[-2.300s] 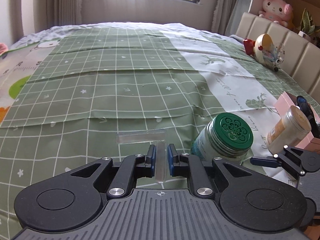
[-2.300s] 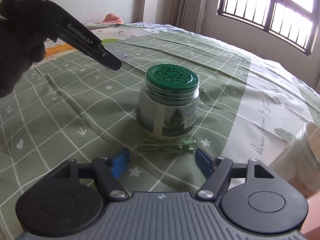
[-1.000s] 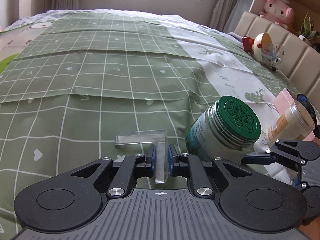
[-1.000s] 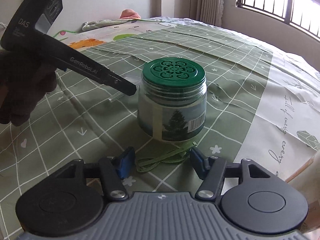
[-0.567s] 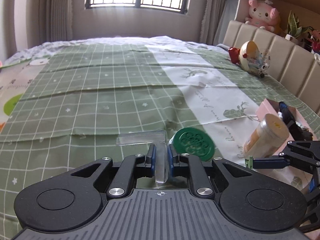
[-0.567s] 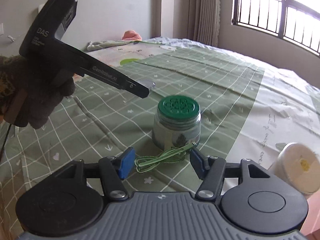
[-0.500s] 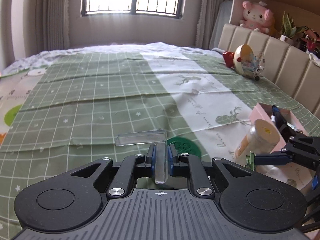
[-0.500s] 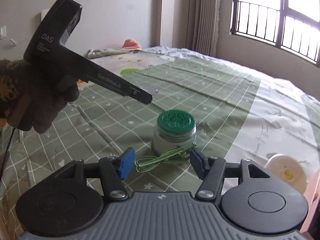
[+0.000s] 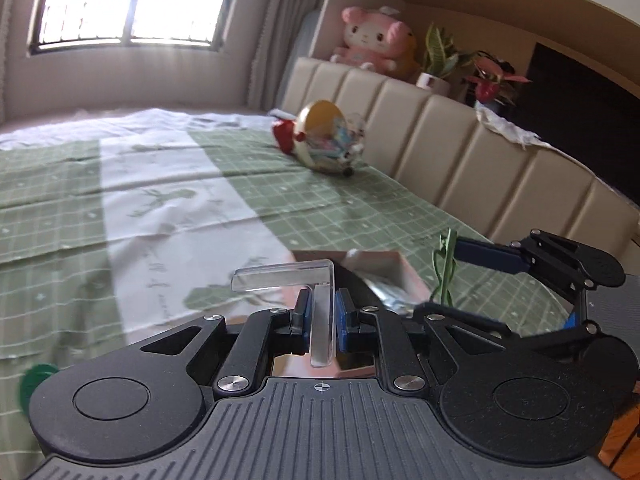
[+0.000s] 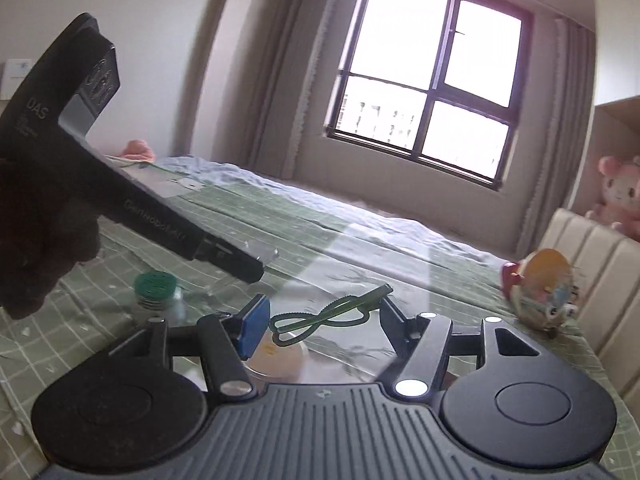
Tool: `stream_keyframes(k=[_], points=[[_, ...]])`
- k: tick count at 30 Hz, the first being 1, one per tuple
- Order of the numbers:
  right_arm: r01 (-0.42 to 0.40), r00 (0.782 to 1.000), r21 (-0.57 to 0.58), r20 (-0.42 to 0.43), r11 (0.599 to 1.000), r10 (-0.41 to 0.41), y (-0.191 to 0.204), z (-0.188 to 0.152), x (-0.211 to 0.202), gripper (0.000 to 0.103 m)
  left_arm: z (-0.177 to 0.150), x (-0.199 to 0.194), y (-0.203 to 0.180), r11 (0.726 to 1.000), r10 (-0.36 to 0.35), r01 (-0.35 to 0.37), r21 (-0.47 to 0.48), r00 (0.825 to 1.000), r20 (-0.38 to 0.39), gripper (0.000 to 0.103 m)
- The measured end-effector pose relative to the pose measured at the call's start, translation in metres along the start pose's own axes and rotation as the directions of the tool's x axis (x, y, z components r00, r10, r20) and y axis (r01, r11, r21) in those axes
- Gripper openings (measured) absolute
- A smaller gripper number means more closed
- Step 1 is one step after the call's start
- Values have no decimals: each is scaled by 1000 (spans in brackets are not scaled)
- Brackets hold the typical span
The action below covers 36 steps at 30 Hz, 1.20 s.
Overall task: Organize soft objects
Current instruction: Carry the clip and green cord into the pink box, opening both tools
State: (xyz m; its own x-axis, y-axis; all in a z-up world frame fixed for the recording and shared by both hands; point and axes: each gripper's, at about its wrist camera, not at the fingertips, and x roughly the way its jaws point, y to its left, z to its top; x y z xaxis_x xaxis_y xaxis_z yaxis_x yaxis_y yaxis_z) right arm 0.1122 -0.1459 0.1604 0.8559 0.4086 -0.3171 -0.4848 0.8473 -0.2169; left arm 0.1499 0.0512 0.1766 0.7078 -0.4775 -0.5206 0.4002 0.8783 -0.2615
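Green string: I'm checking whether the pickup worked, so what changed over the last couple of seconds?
The green string has left the bedspread beside the green-lidded jar and now hangs off the right tool, whose fingers stand apart. Both tools rose and swung toward the headboard and the pink box. The left tool stayed shut on the clear plastic angle piece.

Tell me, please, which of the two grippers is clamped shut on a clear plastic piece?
The left gripper: its fingers pinch the clear L-shaped plastic piece. The right gripper stands wide open, with a green cord strung between its fingers.
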Motion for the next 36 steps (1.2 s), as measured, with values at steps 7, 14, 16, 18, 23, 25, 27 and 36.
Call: stream_keyframes(k=[7, 14, 16, 18, 23, 25, 27, 36], points=[[157, 987, 171, -67, 973, -147, -99, -33, 7, 61, -9, 114, -40, 993, -113, 109, -40, 984, -138, 15], [137, 983, 376, -168, 917, -78, -165, -57, 54, 61, -26, 192, -62, 992, -117, 125, 19, 964, -241, 16], [124, 975, 425, -220, 897, -30, -171, -63, 77, 61, -28, 195, -60, 990, -120, 134, 46, 966, -230, 18], [116, 963, 470, -269, 875, 17, -174, -71, 100, 61, -27, 195, -59, 988, -119, 138, 64, 963, -241, 18], [103, 916, 563, -374, 820, 141, -169, -92, 151, 61, -31, 190, -61, 983, -114, 143, 116, 966, -231, 18], [131, 890, 560, -429, 818, 151, -163, -101, 164, 61, -32, 191, -60, 984, -120, 145, 105, 969, -218, 18], [170, 863, 541, -485, 824, 141, -157, -108, 172, 62, -34, 191, -62, 983, -117, 142, 115, 972, -205, 18], [70, 900, 636, -373, 769, 226, -172, -98, 132, 69, -33, 174, -67, 988, -71, 90, 129, 987, -145, 18]])
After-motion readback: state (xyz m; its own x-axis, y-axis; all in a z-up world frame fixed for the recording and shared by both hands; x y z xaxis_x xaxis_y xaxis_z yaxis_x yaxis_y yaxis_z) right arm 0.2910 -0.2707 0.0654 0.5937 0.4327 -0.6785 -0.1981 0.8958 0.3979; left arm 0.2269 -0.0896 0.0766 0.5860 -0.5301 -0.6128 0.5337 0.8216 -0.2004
